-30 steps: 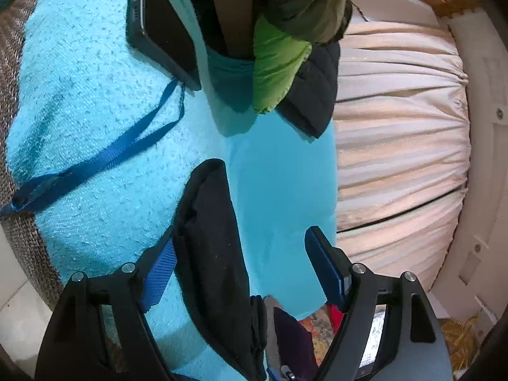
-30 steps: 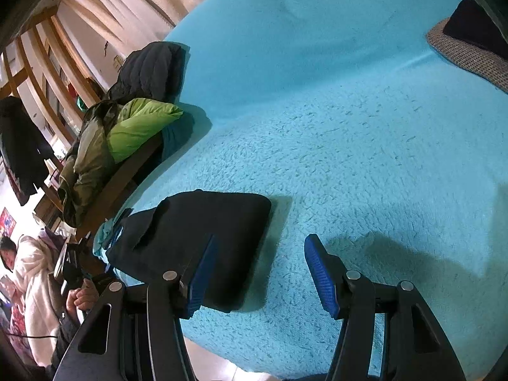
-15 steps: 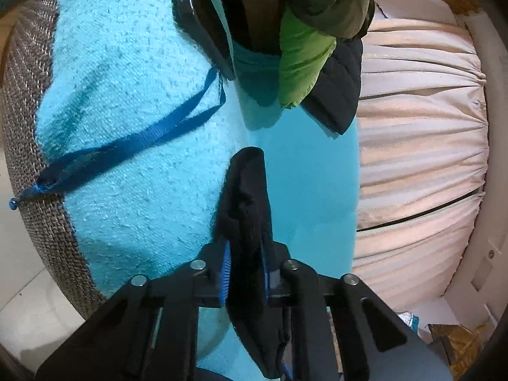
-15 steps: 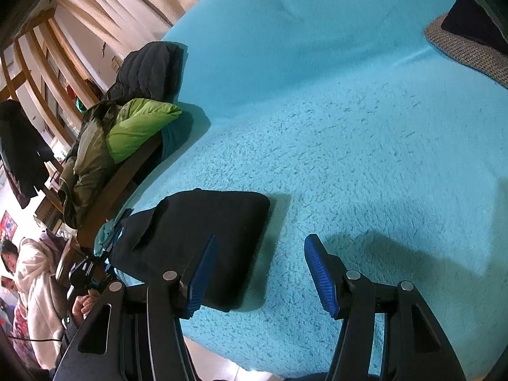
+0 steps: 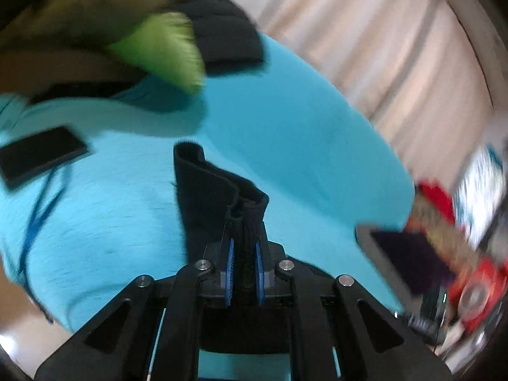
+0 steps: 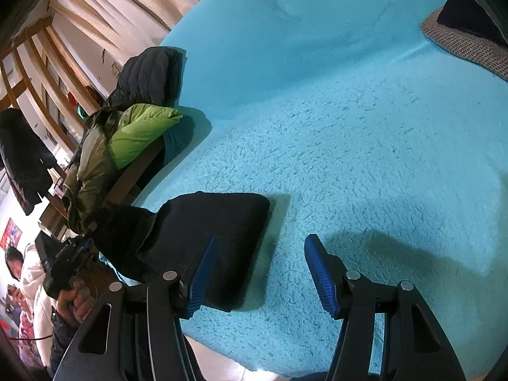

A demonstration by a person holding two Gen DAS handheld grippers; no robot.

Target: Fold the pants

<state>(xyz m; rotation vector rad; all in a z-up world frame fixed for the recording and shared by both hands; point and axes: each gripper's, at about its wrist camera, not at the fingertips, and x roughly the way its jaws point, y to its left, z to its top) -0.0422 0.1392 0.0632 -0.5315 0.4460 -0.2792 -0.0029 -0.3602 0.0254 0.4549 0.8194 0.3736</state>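
The black folded pants lie on the turquoise blanket near its front left edge. My left gripper is shut on one end of the pants and lifts that end off the blanket; it also shows in the right wrist view, held in a hand at the pants' left end. My right gripper is open and empty, its left finger over the pants' near right corner, its right finger over bare blanket.
A pile of green and black jackets lies at the blanket's left edge. A black phone with a blue strap lies on the blanket. A grey woven mat is far right. Curtains hang behind.
My left gripper closed on the pants' end, then swung round and raised that end; its view is now blurred by motion. My right gripper has stayed still and open.
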